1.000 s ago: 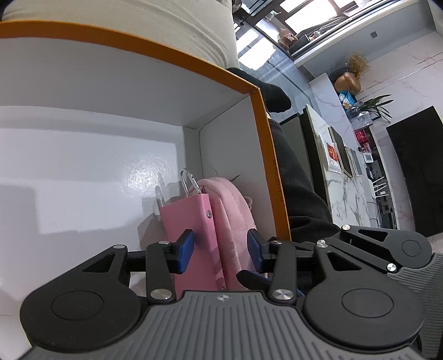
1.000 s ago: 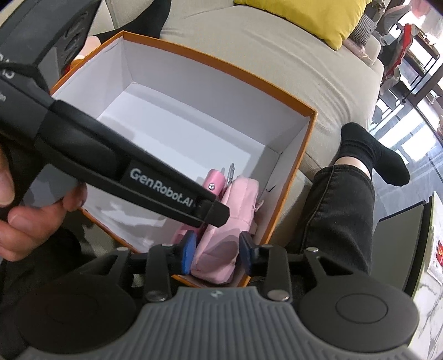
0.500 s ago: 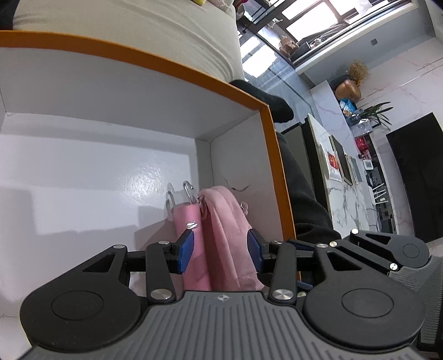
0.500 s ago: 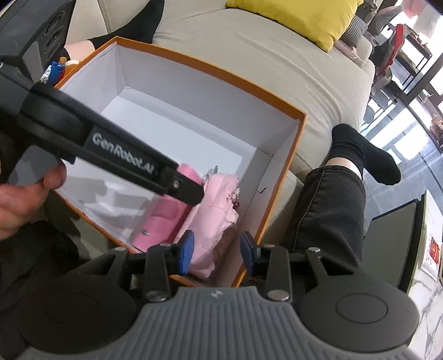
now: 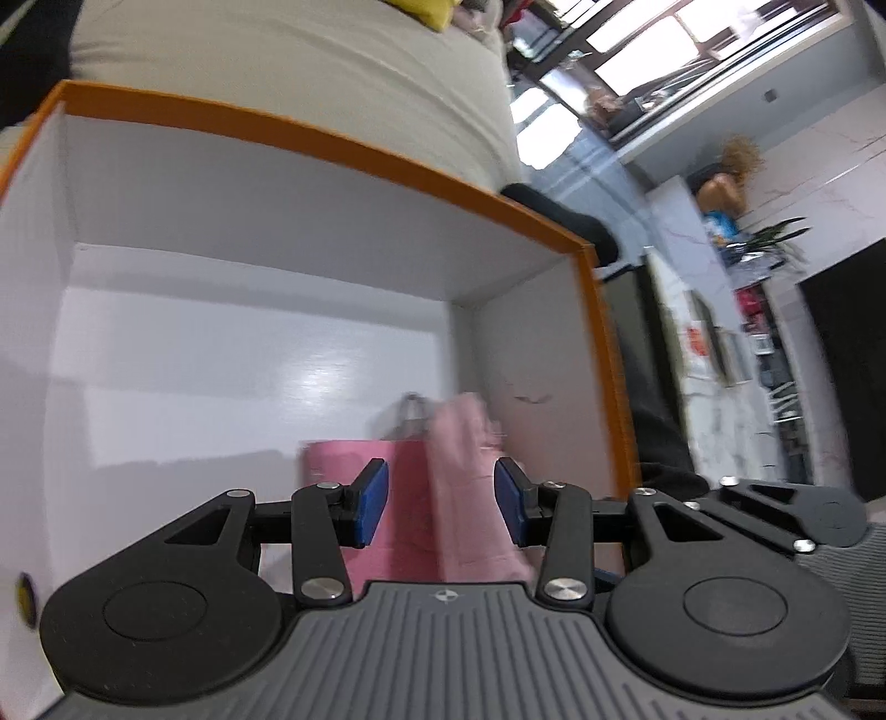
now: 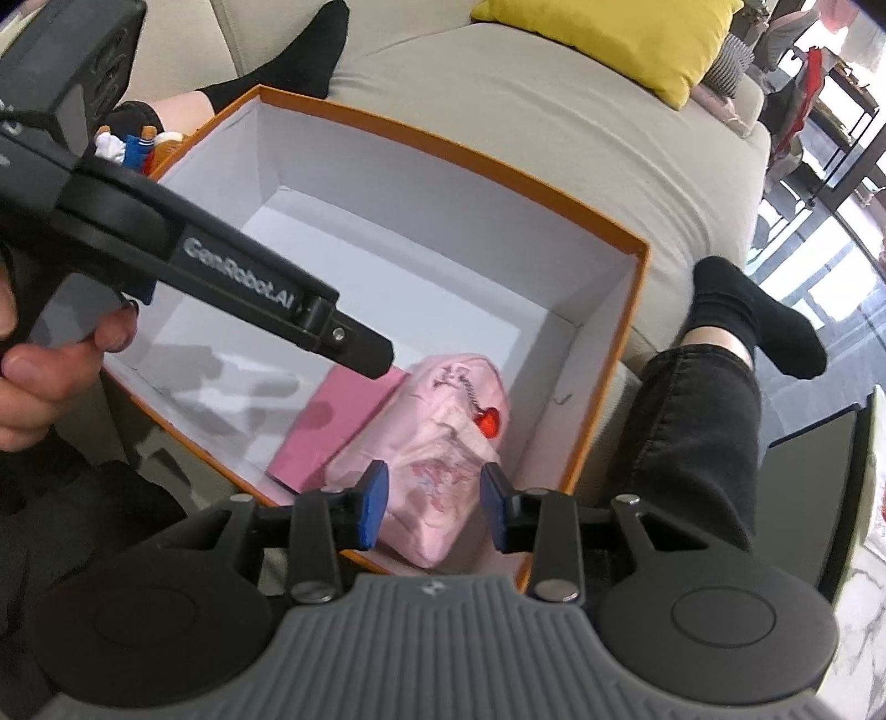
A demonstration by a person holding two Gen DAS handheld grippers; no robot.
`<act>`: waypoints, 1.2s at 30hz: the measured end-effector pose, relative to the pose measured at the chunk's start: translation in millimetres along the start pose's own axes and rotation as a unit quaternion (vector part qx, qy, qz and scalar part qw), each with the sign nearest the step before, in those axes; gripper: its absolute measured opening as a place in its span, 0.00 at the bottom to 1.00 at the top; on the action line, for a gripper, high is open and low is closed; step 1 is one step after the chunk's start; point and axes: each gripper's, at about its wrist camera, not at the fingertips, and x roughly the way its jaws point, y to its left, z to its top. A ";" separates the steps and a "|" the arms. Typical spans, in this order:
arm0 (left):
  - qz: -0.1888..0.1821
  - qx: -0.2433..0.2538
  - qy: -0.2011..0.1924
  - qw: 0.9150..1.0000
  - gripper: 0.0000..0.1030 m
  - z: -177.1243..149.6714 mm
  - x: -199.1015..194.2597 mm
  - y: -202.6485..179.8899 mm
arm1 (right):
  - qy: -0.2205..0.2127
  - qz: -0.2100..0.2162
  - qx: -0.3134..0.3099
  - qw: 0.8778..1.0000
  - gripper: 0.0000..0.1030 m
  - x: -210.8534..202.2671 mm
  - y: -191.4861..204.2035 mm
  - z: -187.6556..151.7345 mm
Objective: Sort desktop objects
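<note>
An orange-rimmed white box (image 6: 637, 310) (image 5: 332, 144) rests on a beige sofa. In its near right corner a flat pink case (image 6: 338, 421) (image 5: 354, 471) lies on the floor beside a pink fabric pouch (image 6: 443, 443) (image 5: 465, 476) with a red heart charm (image 6: 489, 422). My left gripper (image 5: 440, 501) is open above them with nothing between its blue pads. In the right wrist view the left gripper (image 6: 376, 354) reaches in from the left over the case. My right gripper (image 6: 433, 507) hangs open just above the pouch's near end.
Small toy figures (image 6: 130, 149) lie outside the box's far left corner. A person's leg in black trousers (image 6: 698, 432) and a black sock (image 6: 753, 321) lie right of the box. A yellow cushion (image 6: 609, 33) sits on the sofa (image 6: 554, 127). A hand (image 6: 33, 376) holds the left gripper.
The pink case stood on edge by the left gripper's pads; it now lies flat on the box floor. The left gripper has drawn back and up. The right gripper has hardly moved.
</note>
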 end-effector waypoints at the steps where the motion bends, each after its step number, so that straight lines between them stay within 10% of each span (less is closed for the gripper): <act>1: 0.013 0.002 0.004 1.000 0.46 0.2 2.9 1.3 | 0.001 0.005 0.003 1.000 0.37 2.2 0.3 1.4; 15: 0.058 -0.015 0.063 0.996 0.41 -4.8 32.2 20.4 | 0.040 0.107 0.135 0.984 0.30 57.2 -26.9 12.9; 24: 0.077 -0.001 0.100 0.992 0.41 -0.5 43.9 16.4 | -0.027 0.068 0.123 0.990 0.05 11.6 -38.5 17.9; 36: 0.057 -0.007 0.130 0.990 0.37 -3.0 57.5 4.3 | 0.022 0.088 0.113 0.989 0.08 19.3 -42.1 16.0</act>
